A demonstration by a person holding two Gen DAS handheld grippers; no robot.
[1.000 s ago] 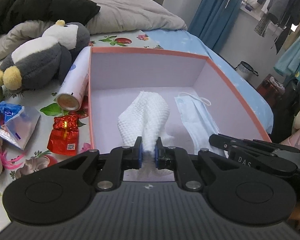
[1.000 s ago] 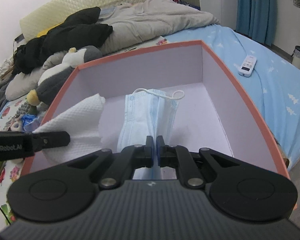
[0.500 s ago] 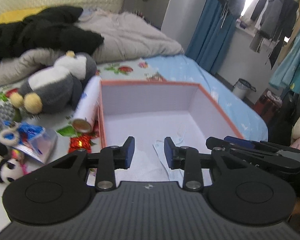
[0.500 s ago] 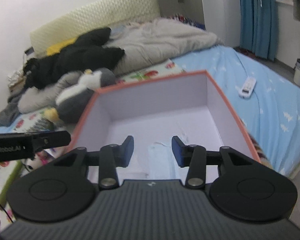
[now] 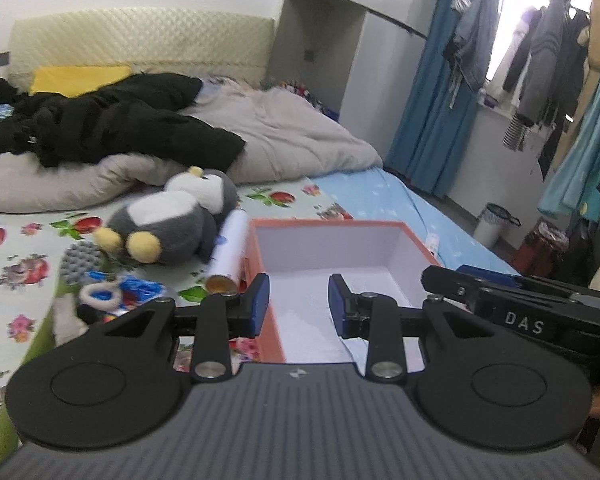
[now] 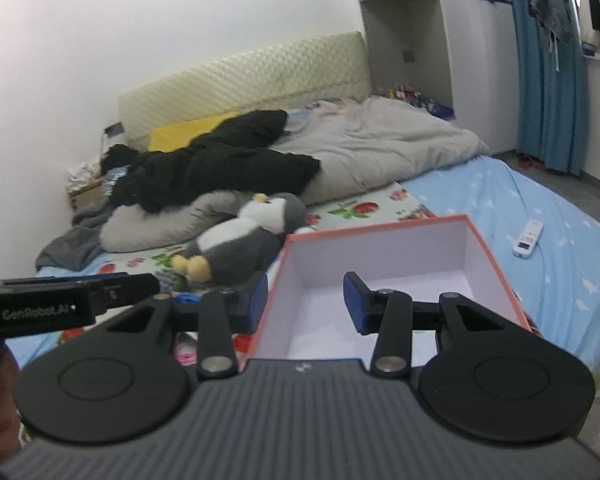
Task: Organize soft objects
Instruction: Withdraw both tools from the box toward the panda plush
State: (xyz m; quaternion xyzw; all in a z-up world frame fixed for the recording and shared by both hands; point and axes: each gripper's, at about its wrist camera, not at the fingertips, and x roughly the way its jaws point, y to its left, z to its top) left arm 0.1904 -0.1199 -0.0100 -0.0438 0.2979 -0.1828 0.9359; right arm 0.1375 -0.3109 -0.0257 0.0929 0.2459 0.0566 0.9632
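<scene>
A: Orange-rimmed box (image 5: 342, 254) sits on the bed (image 5: 388, 196); I can see only a sliver of white and pale blue on its floor. My left claw (image 5: 299, 302) and right claw (image 6: 305, 301) have just been opening, nothing between the jaws.

B: Next soft object?

A: Probably the penguin plush (image 5: 168, 220), left of the box. I'd pinch the body, not a foot, and clear the can (image 5: 228, 256) leaning beside it.
</scene>
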